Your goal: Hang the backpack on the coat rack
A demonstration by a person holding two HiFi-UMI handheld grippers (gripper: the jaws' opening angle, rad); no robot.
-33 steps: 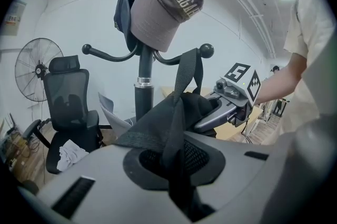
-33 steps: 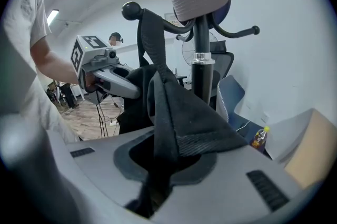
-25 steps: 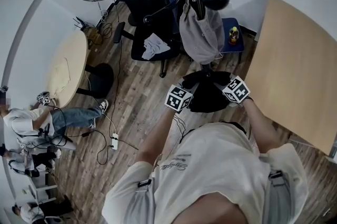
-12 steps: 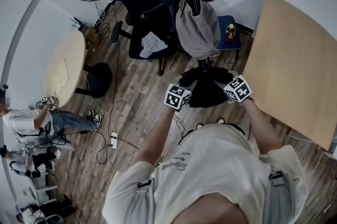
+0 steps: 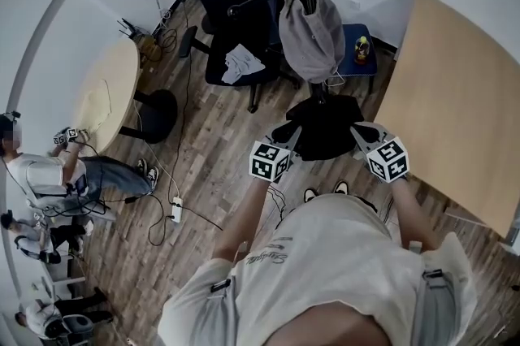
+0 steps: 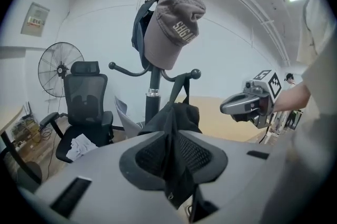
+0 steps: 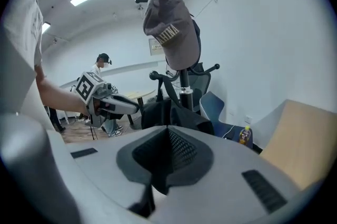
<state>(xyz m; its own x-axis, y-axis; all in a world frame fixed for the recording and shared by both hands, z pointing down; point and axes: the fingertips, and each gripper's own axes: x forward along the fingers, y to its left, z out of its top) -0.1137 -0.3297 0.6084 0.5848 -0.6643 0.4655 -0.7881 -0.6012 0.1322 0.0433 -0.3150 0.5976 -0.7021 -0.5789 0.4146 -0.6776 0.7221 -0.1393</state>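
Here, the left claw (image 5: 291, 140) is clenching the backpack (image 5: 325, 137). The right claw (image 5: 360, 133), just closing, is pinching its edge.

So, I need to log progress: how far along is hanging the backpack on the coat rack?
Done: the backpack is held up before the coat rack. In hand: the left gripper pinches its black fabric; the right gripper has just closed its jaws, apparently on the other side. Remaining: hooking it onto a peg, such as the bare lower peg beneath the grey cap.

Right tongs (image 7: 168, 131) just closed, seemingly empty, pulling back from the backpack (image 5: 325, 133).
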